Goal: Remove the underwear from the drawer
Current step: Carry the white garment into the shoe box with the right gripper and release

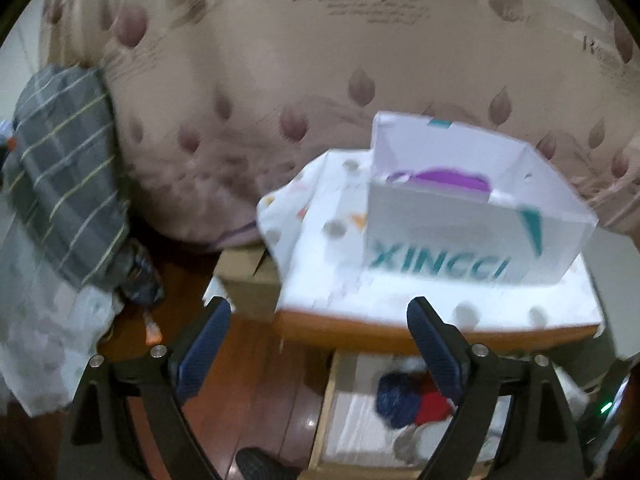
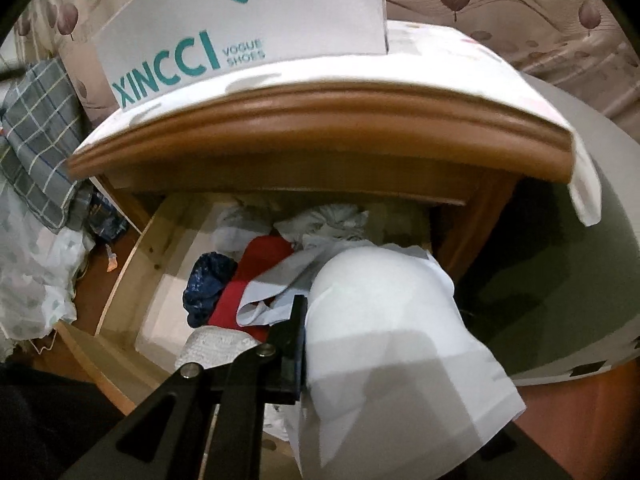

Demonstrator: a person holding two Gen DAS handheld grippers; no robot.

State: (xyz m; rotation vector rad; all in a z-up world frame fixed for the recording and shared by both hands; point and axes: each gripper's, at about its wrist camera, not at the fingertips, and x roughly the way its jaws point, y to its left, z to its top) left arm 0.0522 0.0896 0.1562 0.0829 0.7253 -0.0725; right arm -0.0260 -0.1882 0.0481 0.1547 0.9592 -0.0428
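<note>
The wooden drawer (image 2: 132, 264) of the nightstand stands pulled out, holding a dark blue piece (image 2: 208, 284), a red piece (image 2: 248, 276) and white garments (image 2: 320, 220). My right gripper (image 2: 308, 320) is shut on a white piece of underwear (image 2: 384, 328), held above the drawer; the cloth drapes over and hides the right finger. My left gripper (image 1: 316, 332) is open and empty, above the floor left of the nightstand. In the left wrist view the drawer (image 1: 324, 408) shows at the bottom with the blue piece (image 1: 396, 400) and the red piece (image 1: 434, 408).
A white XINCCI shoe box (image 1: 472, 236) stands on the cloth-covered nightstand top (image 1: 320, 240); it also shows in the right wrist view (image 2: 224, 44). A leaf-patterned bedspread (image 1: 320, 60) hangs behind. A grey plaid cloth (image 1: 68, 200) lies at the left. A cardboard box (image 1: 244, 272) sits on the wooden floor (image 1: 248, 380).
</note>
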